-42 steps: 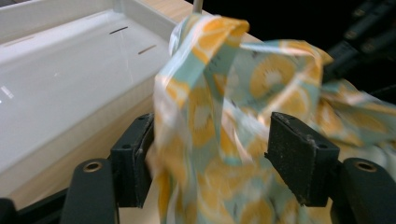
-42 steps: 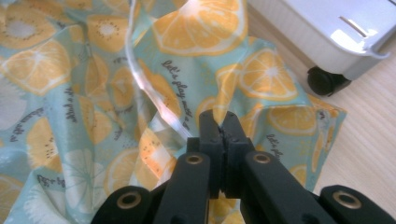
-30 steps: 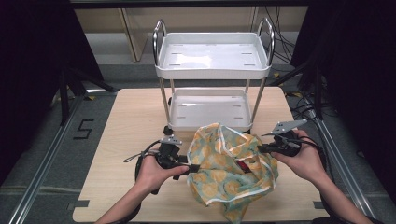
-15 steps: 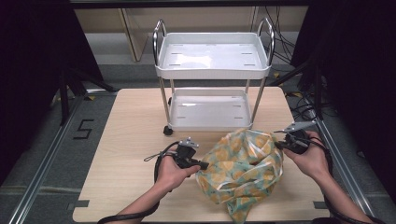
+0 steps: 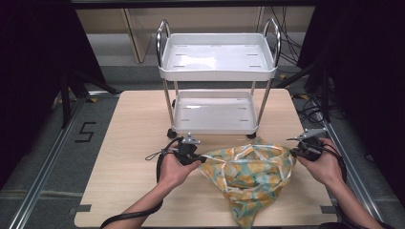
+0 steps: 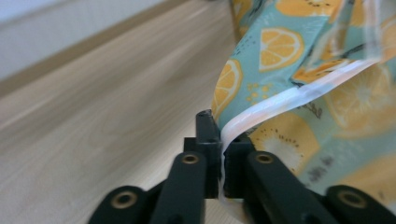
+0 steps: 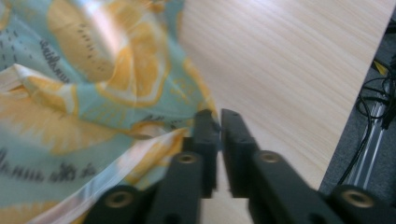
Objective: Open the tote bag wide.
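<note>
In the left gripper view, the soft, light cloth (image 6: 322,93) is clamped by its white hem (image 6: 289,100) in the left gripper (image 6: 220,140), while the right gripper (image 7: 218,126), seen at the cloth's other edge, has jaws just parted with no cloth seen between.

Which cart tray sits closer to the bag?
The lower tray: it sits just above the table, right behind the bag. The upper tray is raised on the cart's posts, farther away.

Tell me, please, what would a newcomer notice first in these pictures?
First comes the fruit-print cloth, teal with orange slices, lying crumpled on the near half of the wooden table. The left hand-held gripper pinches its white hem at one side, and the right hand-held gripper is at the opposite edge. Behind stands a white two-tier cart.
</note>
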`<state>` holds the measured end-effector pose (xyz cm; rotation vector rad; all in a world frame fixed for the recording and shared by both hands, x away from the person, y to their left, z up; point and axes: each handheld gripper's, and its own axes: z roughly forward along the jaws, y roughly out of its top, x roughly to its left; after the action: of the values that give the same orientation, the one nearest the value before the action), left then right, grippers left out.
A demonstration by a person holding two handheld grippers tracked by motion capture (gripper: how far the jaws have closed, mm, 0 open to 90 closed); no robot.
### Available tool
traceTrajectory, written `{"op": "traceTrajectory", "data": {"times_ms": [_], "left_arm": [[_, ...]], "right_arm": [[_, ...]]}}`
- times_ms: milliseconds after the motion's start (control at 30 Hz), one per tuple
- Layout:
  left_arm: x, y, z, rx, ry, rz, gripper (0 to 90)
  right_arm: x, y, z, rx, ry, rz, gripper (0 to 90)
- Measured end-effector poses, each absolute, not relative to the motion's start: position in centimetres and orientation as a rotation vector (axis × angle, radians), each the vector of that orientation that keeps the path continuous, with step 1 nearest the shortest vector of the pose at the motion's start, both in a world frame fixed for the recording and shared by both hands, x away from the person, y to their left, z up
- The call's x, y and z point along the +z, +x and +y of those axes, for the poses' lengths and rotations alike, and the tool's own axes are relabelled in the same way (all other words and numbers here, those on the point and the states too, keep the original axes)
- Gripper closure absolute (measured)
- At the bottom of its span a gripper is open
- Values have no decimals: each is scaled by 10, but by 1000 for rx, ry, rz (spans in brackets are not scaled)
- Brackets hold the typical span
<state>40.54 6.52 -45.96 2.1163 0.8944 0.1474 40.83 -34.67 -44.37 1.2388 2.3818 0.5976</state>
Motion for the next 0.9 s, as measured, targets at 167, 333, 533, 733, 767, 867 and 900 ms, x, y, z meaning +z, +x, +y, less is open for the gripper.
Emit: {"op": "traceTrajectory", "data": {"times_ms": [167,333,533,733,767,867,900], "left_arm": [[-444,402,62,185,2061,834,700],[-429,397,54,261,2090,737,632],[-423,391,43,251,2099,693,601],[-427,392,40,242,2118,697,674],[-427,393,40,250,2128,686,682],[-427,394,39,246,2129,681,696],[-427,393,39,251,2112,693,701]], "right_arm": [[-414,395,-339,692,1082,2362,621],[-373,367,-320,844,938,2311,605],[-368,343,-289,1016,724,2500,527],[-391,352,-273,961,602,2623,358],[-394,354,-270,966,592,2617,356],[-396,354,-263,934,533,2643,321],[-394,352,-261,945,513,2613,319]]}}
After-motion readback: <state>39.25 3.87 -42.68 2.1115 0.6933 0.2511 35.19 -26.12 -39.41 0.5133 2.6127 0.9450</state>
